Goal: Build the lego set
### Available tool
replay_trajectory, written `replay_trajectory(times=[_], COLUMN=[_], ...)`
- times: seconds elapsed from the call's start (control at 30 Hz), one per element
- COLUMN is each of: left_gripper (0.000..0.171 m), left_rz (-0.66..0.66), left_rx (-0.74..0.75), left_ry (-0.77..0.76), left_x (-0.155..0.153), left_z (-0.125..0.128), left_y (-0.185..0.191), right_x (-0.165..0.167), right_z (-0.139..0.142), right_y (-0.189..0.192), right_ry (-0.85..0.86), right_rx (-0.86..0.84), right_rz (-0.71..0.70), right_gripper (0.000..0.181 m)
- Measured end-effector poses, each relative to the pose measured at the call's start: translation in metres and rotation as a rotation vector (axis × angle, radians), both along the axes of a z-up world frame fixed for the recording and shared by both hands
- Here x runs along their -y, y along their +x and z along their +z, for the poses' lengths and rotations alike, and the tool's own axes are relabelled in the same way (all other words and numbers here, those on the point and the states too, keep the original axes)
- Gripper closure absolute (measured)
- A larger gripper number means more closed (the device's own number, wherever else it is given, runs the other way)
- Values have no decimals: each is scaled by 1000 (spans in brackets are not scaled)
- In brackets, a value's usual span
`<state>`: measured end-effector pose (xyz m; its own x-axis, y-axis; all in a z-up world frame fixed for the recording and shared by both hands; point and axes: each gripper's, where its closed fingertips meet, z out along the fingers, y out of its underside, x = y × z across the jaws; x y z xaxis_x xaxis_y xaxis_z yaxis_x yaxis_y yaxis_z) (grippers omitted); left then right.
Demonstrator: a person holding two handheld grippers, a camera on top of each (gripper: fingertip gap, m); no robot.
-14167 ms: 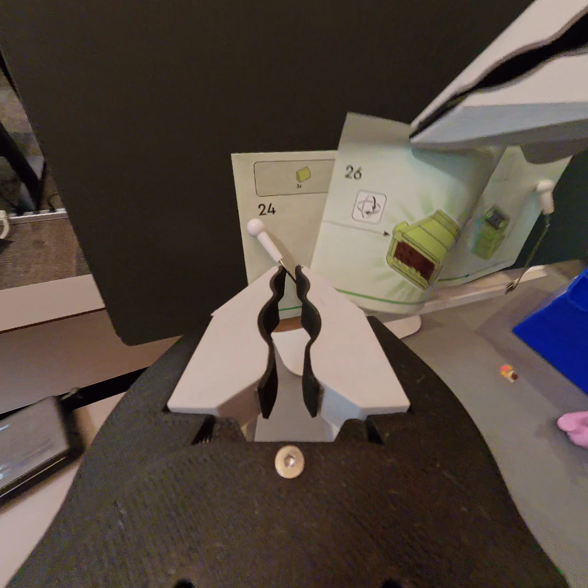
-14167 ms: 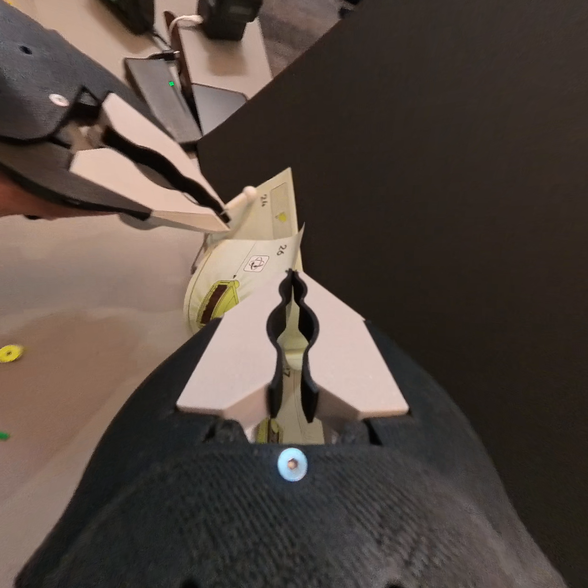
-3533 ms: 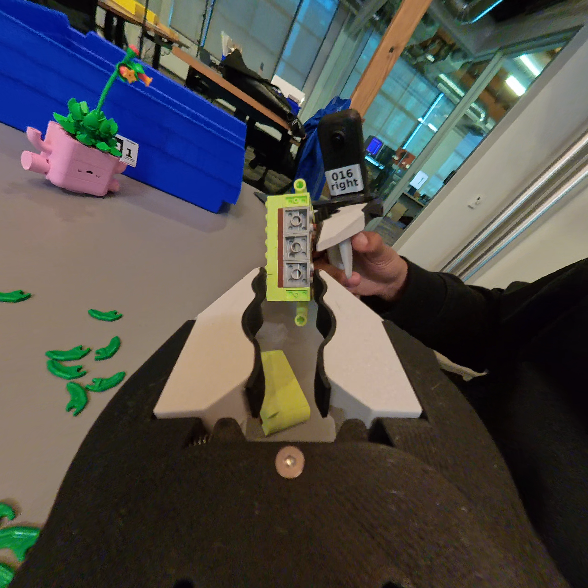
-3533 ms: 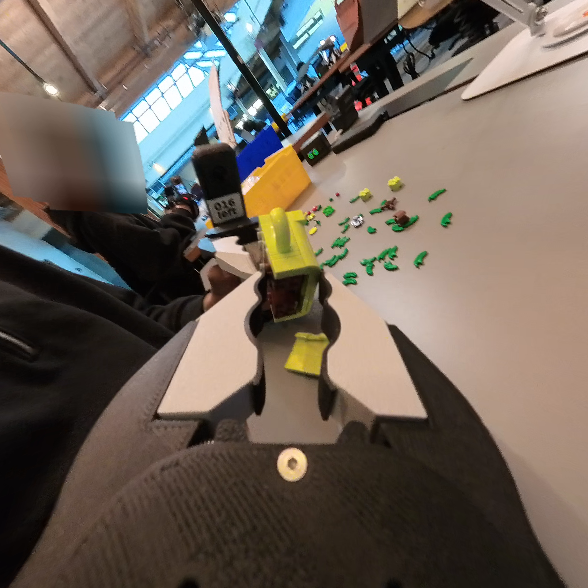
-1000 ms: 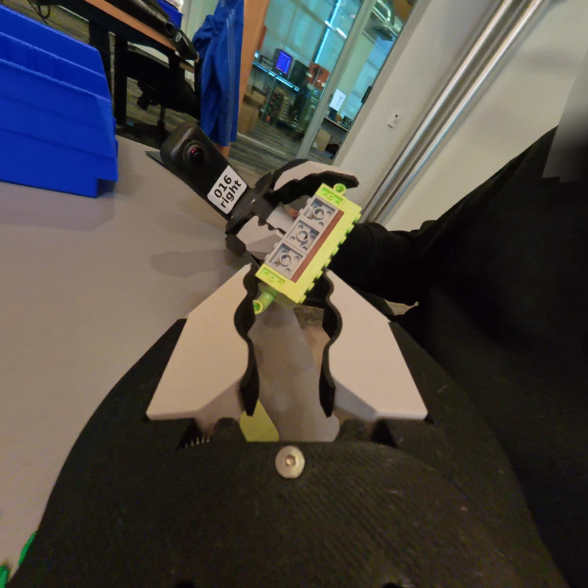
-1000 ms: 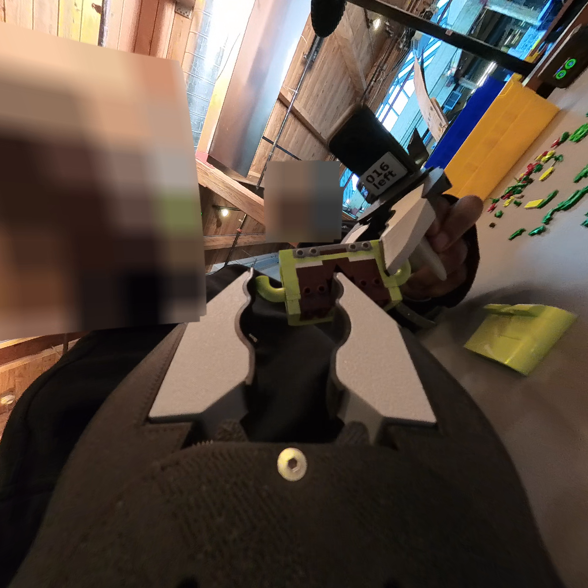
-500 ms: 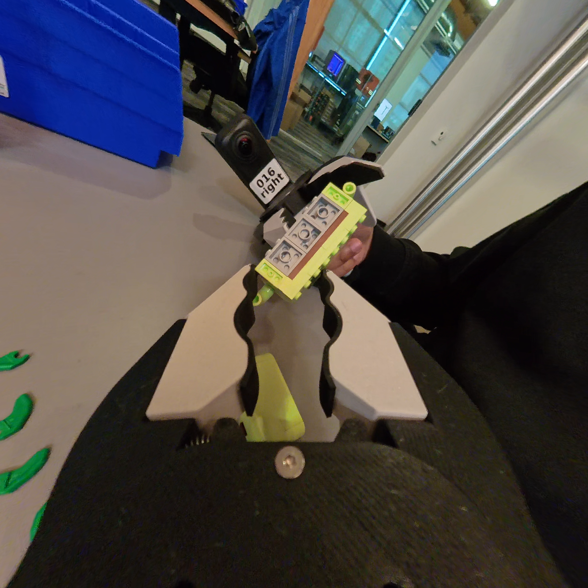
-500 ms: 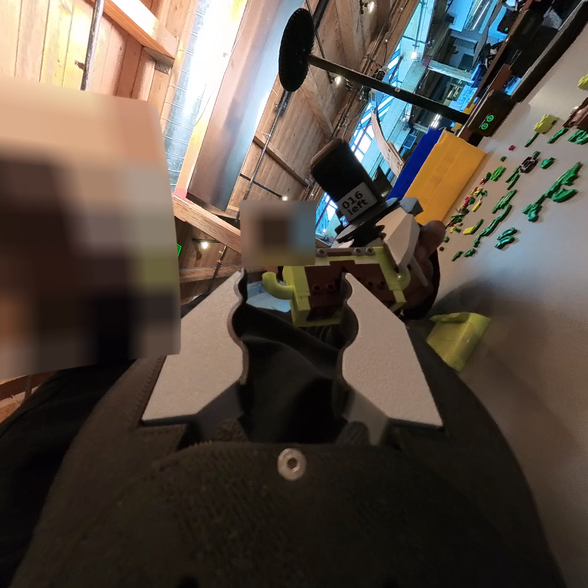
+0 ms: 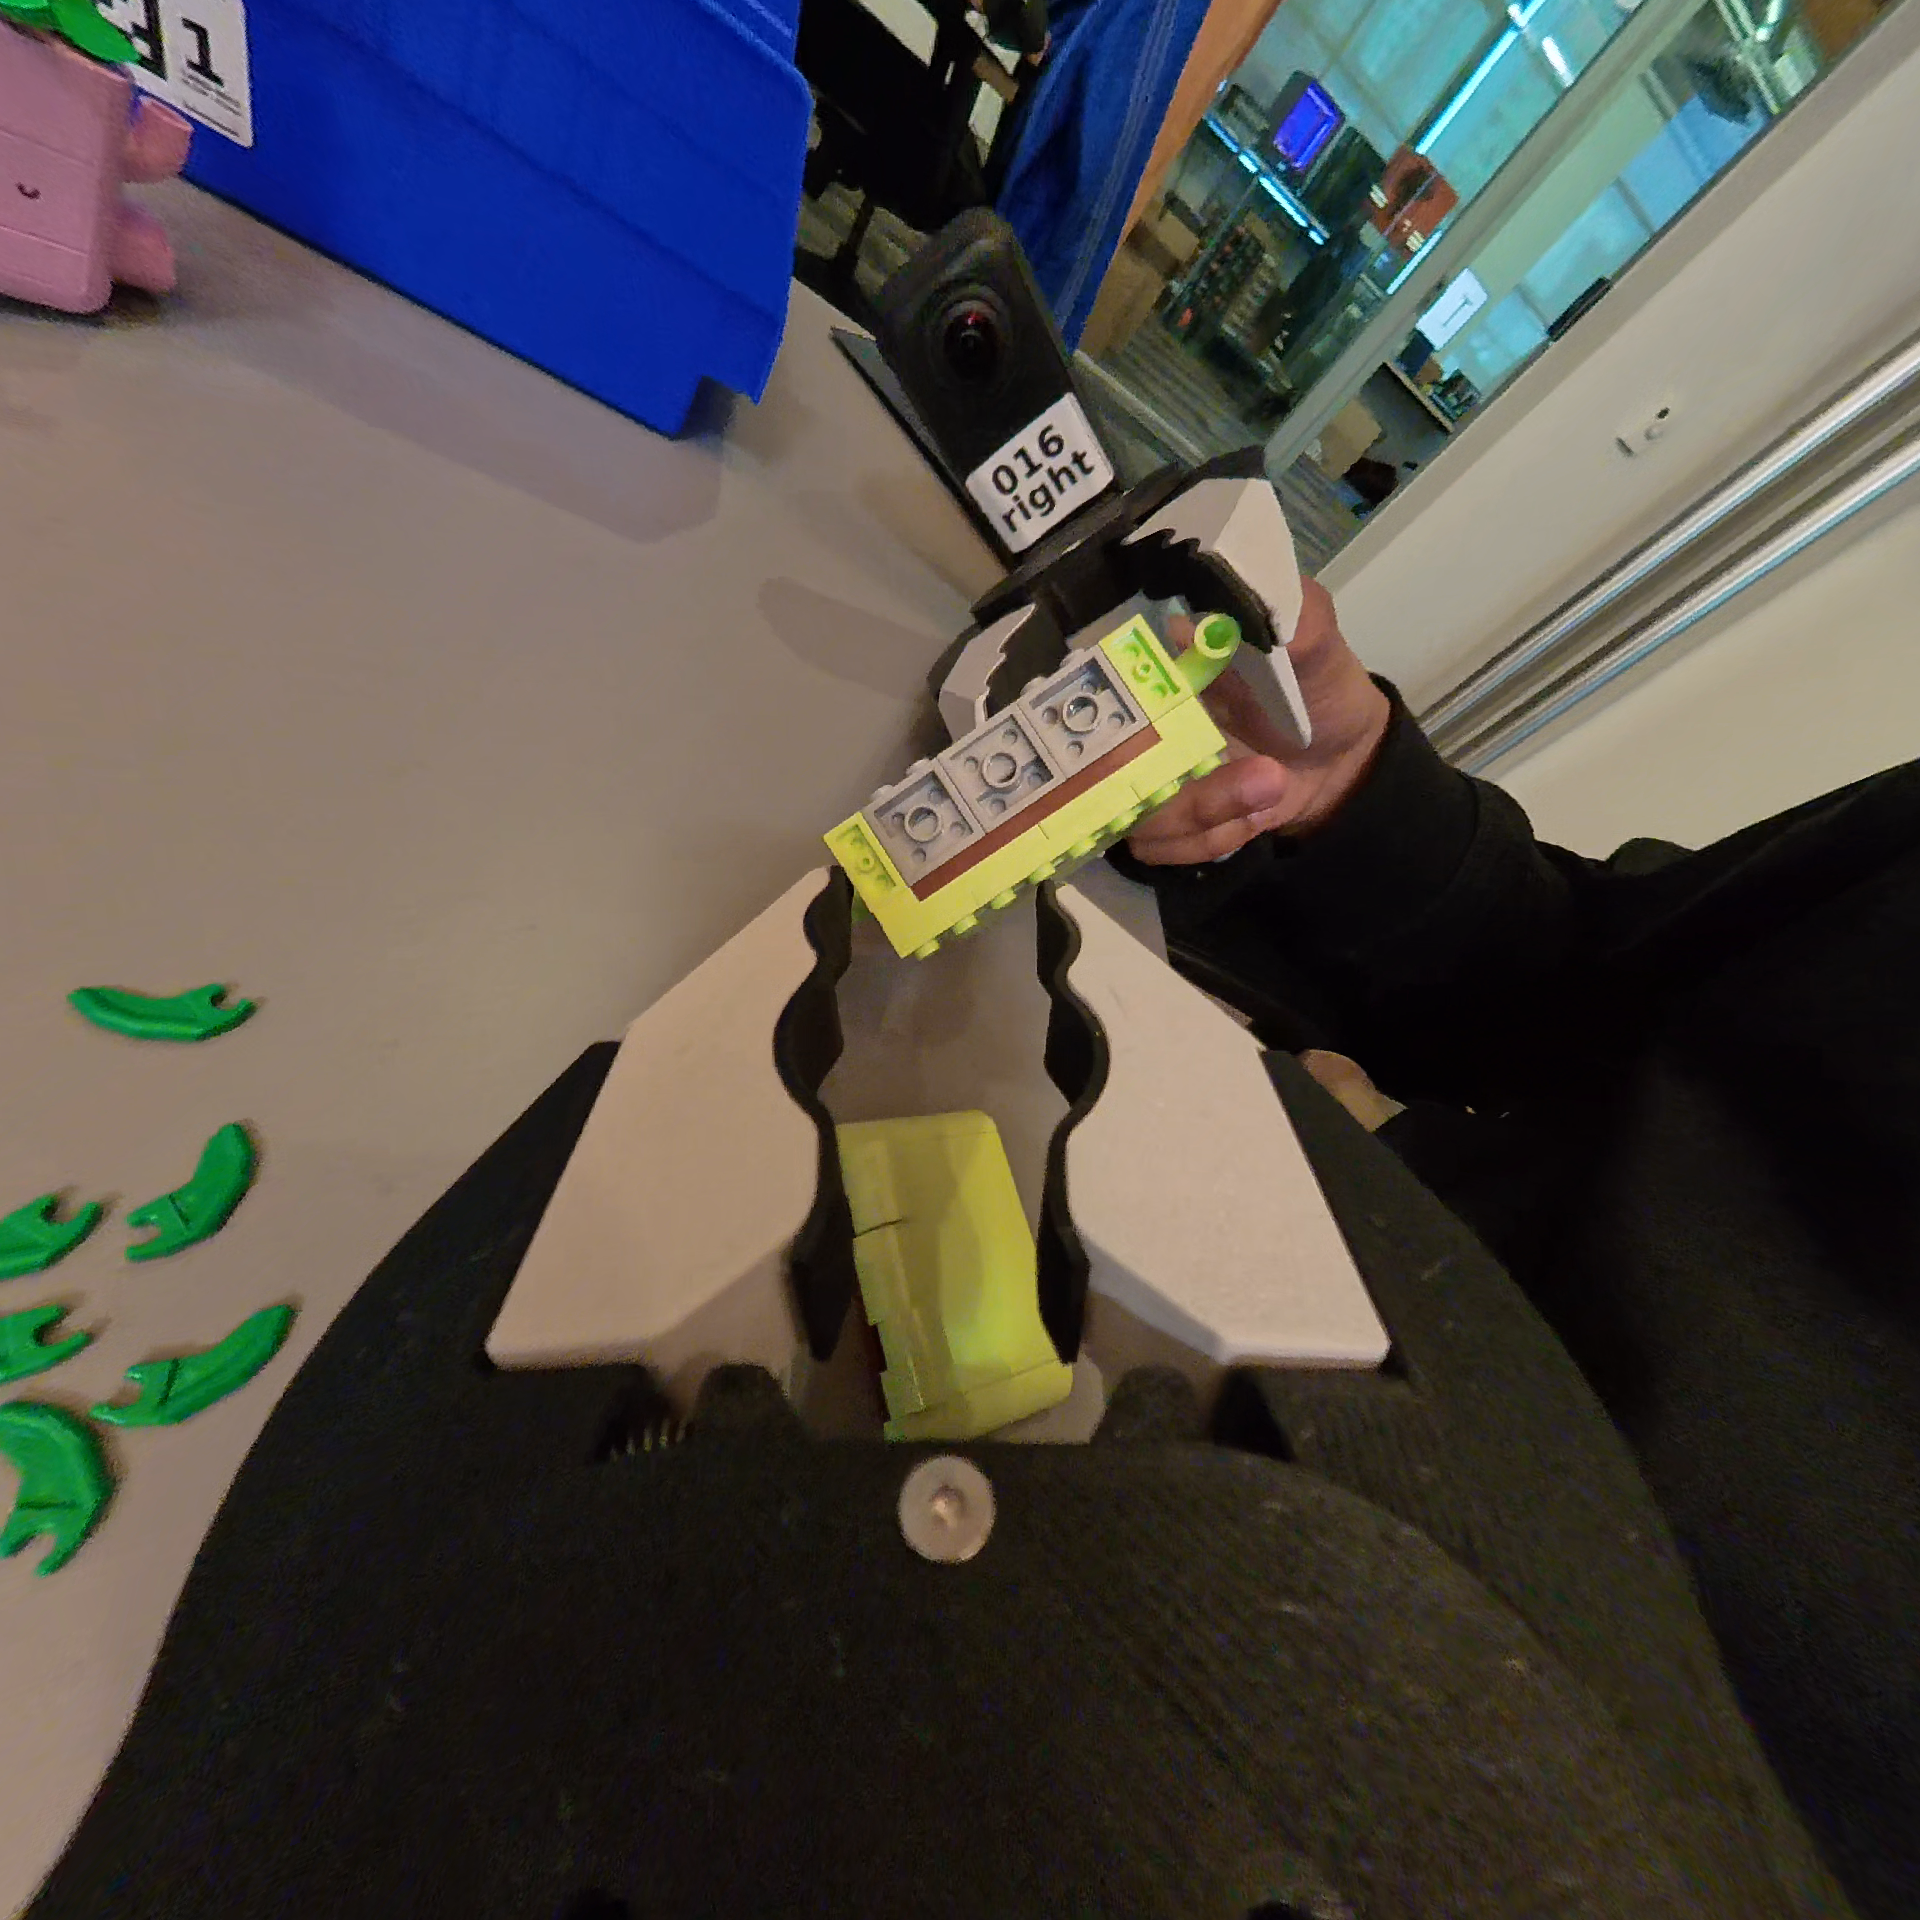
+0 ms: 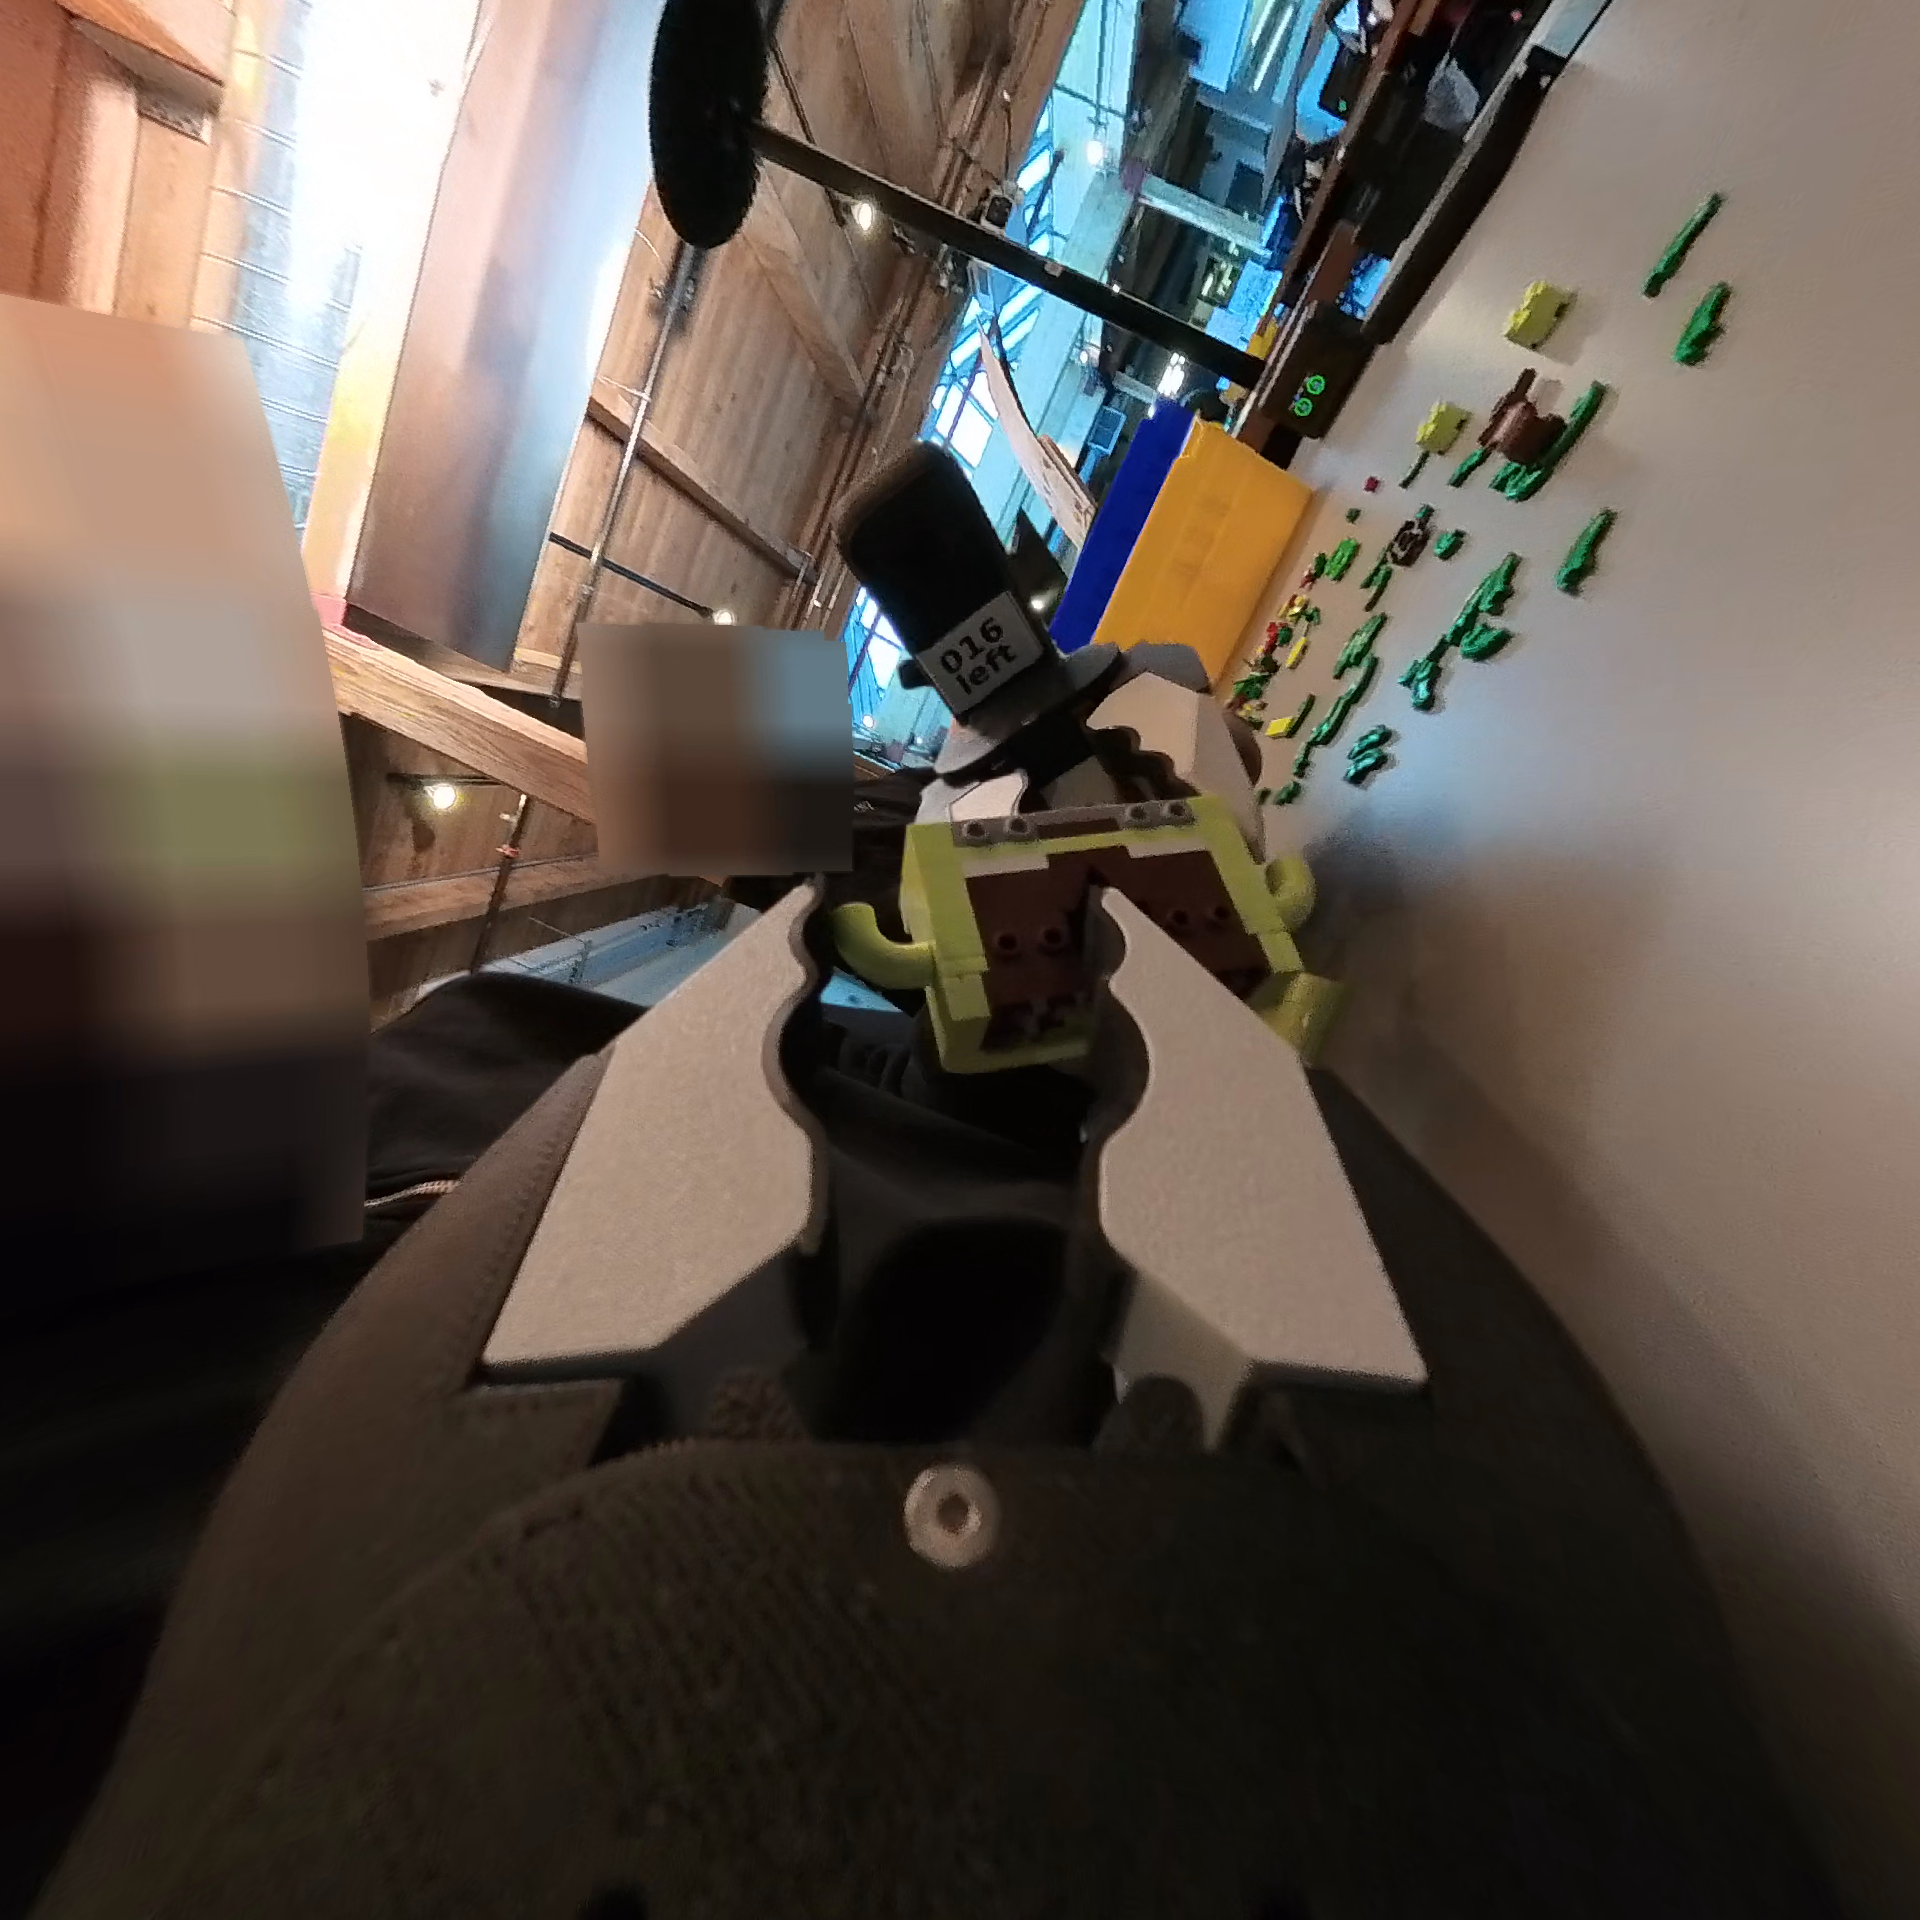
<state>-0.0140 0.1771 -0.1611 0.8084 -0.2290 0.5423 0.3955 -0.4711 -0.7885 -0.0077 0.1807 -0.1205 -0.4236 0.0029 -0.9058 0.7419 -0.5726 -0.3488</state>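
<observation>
A lime-green lego block [image 9: 1023,805] with grey plates on one face, a brown inside and a hook at each end is held in the air over the grey table [image 9: 416,623]. My left gripper [image 9: 940,904] is shut on its near end. My right gripper [image 10: 956,899] is open: the block [image 10: 1029,935] lies partly between its fingers and partly behind the right finger, with a gap on the left. In the left wrist view the right gripper [image 9: 1132,634] stands around the block's far end. A loose lime piece [image 9: 945,1257] lies on the table under my left fingers and also shows in the right wrist view [image 10: 1311,1013].
Several green leaf pieces [image 9: 192,1195] lie on the table to the left, and more small pieces [image 10: 1475,623] are spread farther off. A blue bin [image 9: 499,177] and a pink built model [image 9: 73,208] stand behind. A yellow bin [image 10: 1195,551] stands at the far edge. A black sleeve [image 9: 1558,987] is close on the right. About 7 centimetres separates my left fingertips from the loose lime piece [image 9: 945,1257].
My left gripper's jaws have narrowed onto the block's near end. The block has swung flatter, its far end moving right. The right gripper now sits at that far end with its jaws apart.
</observation>
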Motion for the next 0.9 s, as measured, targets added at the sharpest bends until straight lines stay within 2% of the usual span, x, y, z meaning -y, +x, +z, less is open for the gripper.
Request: replay_trajectory(times=[0.17, 0.53, 0.7, 0.9], left_gripper=[131, 134, 140, 141], left_rz=[20, -19, -9, -7], left_rx=[-16, -116, -121, -135], left_ry=[-24, 51, 31, -88], left_x=[1, 9, 8, 2], left_z=[-4, 5, 2, -16], left_y=[-4, -5, -6, -7], right_x=[8, 13, 7, 0], right_z=[-6, 0, -2, -15], right_y=[-4, 2, 0, -6], right_ry=[57, -39, -48, 31], right_rx=[11, 2, 16, 67], right_rz=[49, 134, 104, 29], right_gripper=[135, 134, 134, 135])
